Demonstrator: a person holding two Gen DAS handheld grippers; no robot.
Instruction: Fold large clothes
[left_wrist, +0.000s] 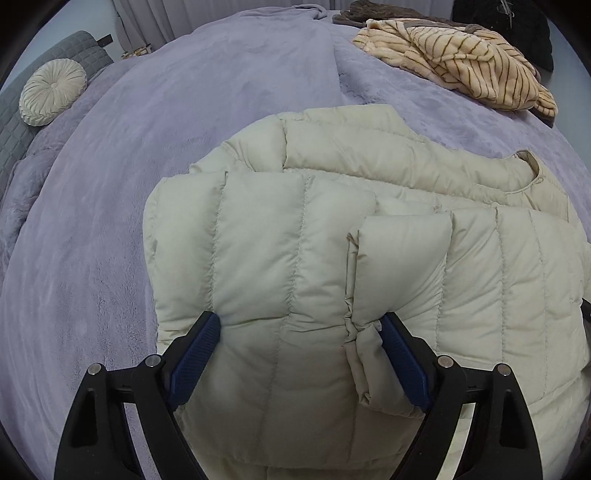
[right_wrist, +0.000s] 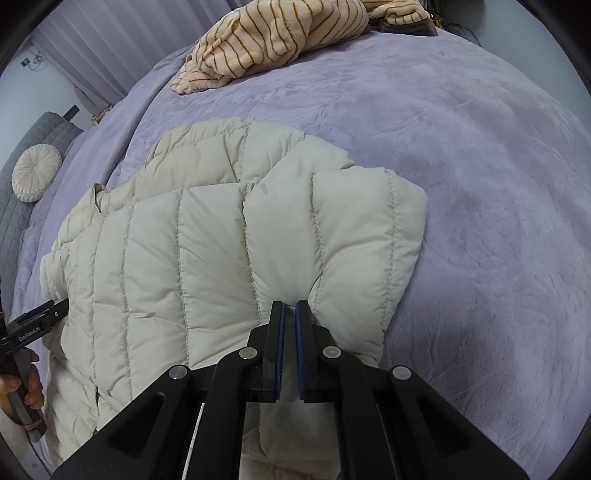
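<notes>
Right tongs (right_wrist: 290, 308) pinch the jacket (right_wrist: 221, 251) hem, anchoring the fold; left tongs (left_wrist: 301, 325) wide, straddling jacket on bed (right_wrist: 480, 184).

A cream quilted jacket (left_wrist: 295, 236) lies folded on the lilac bedspread (left_wrist: 147, 155), near its nearest edge. The left gripper (left_wrist: 301, 332) stands over the jacket with its jaws spread wide, blue pads (left_wrist: 194, 358) resting on the puffy fabric without pinching it. A striped fleece garment (left_wrist: 461, 62) lies crumpled toward the far right corner, and a round pleated cushion (left_wrist: 53, 90) sits at the far left edge.
</notes>
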